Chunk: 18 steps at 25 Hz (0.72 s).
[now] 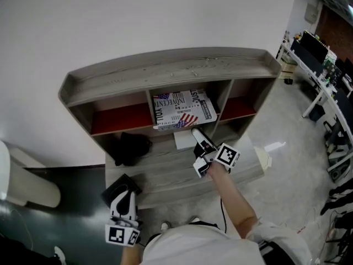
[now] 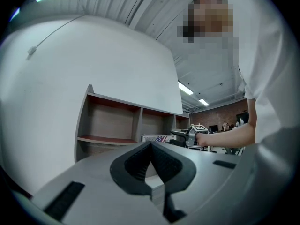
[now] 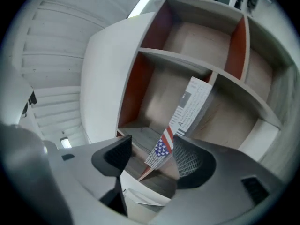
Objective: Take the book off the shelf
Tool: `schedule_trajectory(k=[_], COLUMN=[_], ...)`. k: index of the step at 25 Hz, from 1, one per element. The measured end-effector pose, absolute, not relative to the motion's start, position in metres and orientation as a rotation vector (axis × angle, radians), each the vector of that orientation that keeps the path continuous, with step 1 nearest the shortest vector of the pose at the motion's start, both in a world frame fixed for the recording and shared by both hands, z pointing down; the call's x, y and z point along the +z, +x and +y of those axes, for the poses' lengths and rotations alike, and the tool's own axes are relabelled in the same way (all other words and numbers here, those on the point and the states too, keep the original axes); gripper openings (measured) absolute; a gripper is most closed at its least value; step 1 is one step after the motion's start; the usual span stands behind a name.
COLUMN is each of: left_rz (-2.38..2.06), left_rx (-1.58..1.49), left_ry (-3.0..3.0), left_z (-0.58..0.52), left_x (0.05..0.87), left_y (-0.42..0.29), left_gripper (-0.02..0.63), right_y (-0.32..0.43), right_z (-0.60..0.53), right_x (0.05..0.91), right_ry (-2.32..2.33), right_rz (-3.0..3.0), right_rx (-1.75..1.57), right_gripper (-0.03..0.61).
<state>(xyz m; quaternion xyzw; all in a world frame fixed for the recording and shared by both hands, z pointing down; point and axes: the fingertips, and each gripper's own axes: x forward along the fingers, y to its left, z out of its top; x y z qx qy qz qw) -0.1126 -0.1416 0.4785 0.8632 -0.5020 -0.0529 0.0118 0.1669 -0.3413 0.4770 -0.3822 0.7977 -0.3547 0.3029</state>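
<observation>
The book (image 1: 182, 108), with a flag and newsprint cover, leans in the middle compartment of the grey wooden shelf (image 1: 165, 70). My right gripper (image 1: 197, 134) points at the book's lower edge from just in front of it. In the right gripper view the book (image 3: 187, 111) stands tilted, its flag corner reaching down between the jaws of the right gripper (image 3: 152, 158), which is open; the pads do not press on it. My left gripper (image 1: 122, 195) hangs low at the front left, away from the shelf. In its own view the left gripper (image 2: 151, 146) is shut and holds nothing.
A black object (image 1: 132, 147) lies on the lower board at the left. A white sheet (image 1: 185, 139) lies under the book's front edge. A white rounded object (image 1: 22, 186) stands at the far left, and desks with equipment (image 1: 325, 76) line the right side.
</observation>
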Motion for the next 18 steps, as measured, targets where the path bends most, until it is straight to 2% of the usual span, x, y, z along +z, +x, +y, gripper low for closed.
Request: schedule_trajectory(k=[2, 5, 12, 18], left_rz=[-1.601, -1.656, -1.753, -1.803], left_rx=[-0.164, -0.163, -0.160, -0.159], left_ry=[2.675, 2.642, 2.576, 2.552], left_z=[-0.140, -0.137, -0.130, -0.126], left_x=[0.477, 0.478, 0.481, 0.479], left_y=[-0.118, -0.127, -0.140, -0.141], left_gripper=[0.015, 0.015, 0.015, 0.015], right_y=[0.169, 0.163, 0.153, 0.151], right_z=[-0.355, -0.370, -0.401, -0.422], right_x=[0.494, 0.504, 0.515, 0.517], right_ry=[-1.045, -1.022, -0.999, -1.010], right_rz=[2.039, 1.973, 1.875, 1.829], right_rx=[-1.030, -1.106, -1.156, -1.162], right_gripper=[0.317, 0.367, 0.435, 0.465])
